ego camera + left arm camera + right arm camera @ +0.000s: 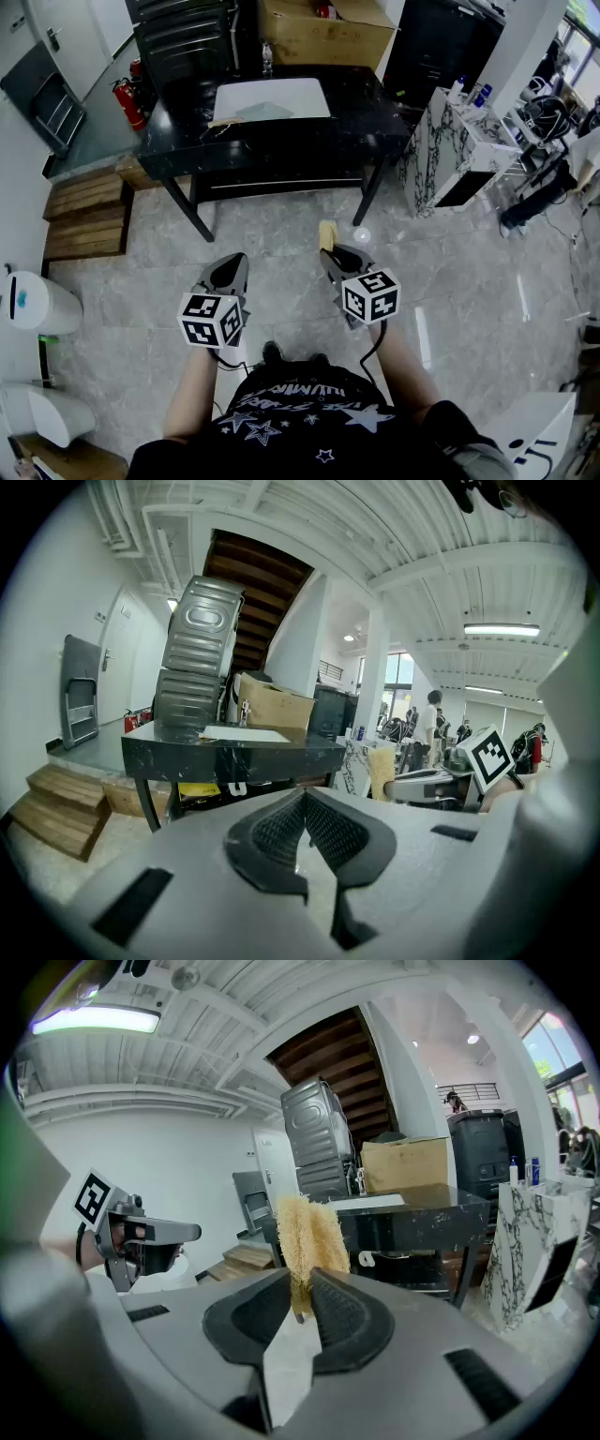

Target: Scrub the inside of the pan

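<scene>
My right gripper (330, 251) is shut on a yellow fibrous scrubbing sponge (327, 233), which sticks up from between the jaws in the right gripper view (309, 1232). My left gripper (232, 262) is shut with nothing in it, its pads (281, 829) pressed together. Both are held above the floor, side by side, well short of the black table (375, 117). The left gripper view also catches the sponge (382, 771) at its right. I can make out no pan in any view.
A white board (270, 98) lies on the black table, with a cardboard box (323, 33) behind it. Wooden steps (84, 216) and red fire extinguishers (127, 98) are at the left. A marble-patterned cabinet (450, 150) stands right of the table.
</scene>
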`<state>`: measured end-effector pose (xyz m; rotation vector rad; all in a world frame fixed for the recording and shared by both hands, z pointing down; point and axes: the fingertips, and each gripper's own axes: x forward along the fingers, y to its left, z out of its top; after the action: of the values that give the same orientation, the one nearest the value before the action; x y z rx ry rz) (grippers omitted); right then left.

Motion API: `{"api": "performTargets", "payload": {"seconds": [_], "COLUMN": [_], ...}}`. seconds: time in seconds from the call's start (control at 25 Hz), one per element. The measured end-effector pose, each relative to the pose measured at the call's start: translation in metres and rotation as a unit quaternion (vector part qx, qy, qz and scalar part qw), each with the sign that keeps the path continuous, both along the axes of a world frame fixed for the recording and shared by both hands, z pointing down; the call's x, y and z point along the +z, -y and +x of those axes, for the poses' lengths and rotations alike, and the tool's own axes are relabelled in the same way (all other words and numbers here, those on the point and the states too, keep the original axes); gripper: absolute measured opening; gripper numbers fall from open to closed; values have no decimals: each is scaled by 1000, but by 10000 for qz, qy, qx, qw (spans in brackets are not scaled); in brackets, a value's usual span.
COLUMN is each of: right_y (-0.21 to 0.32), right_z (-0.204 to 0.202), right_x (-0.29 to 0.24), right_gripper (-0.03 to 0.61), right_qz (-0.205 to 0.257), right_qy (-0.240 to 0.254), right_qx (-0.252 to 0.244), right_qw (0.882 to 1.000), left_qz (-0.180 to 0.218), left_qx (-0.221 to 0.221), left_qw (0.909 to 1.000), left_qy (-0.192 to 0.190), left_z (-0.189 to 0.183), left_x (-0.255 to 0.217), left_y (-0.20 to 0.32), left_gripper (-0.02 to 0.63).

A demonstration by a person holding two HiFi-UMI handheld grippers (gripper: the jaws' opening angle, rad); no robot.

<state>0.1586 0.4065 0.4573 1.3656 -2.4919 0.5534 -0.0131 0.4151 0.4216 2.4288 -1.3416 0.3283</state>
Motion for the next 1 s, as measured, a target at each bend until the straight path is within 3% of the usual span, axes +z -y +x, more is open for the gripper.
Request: {"api": "performTargets", "payload": {"seconds": [0.56, 1.0], "right_y": [-8, 18], "right_z": [-3, -34], "right_x": [5, -3], "right_gripper": [67, 69], "right_qz": [-23, 185], "right_qy": [-143, -102], "right_qx": [33, 331], "right_qw": [9999, 9992], "left_qz": [-59, 25], "left_qx": [115, 250], "left_qw": [9999, 9996], "left_qy": [-19, -105], "left_z": [0, -49], "left_x": [9, 11], "left_y": [-7, 19], "left_gripper": [8, 8]}}
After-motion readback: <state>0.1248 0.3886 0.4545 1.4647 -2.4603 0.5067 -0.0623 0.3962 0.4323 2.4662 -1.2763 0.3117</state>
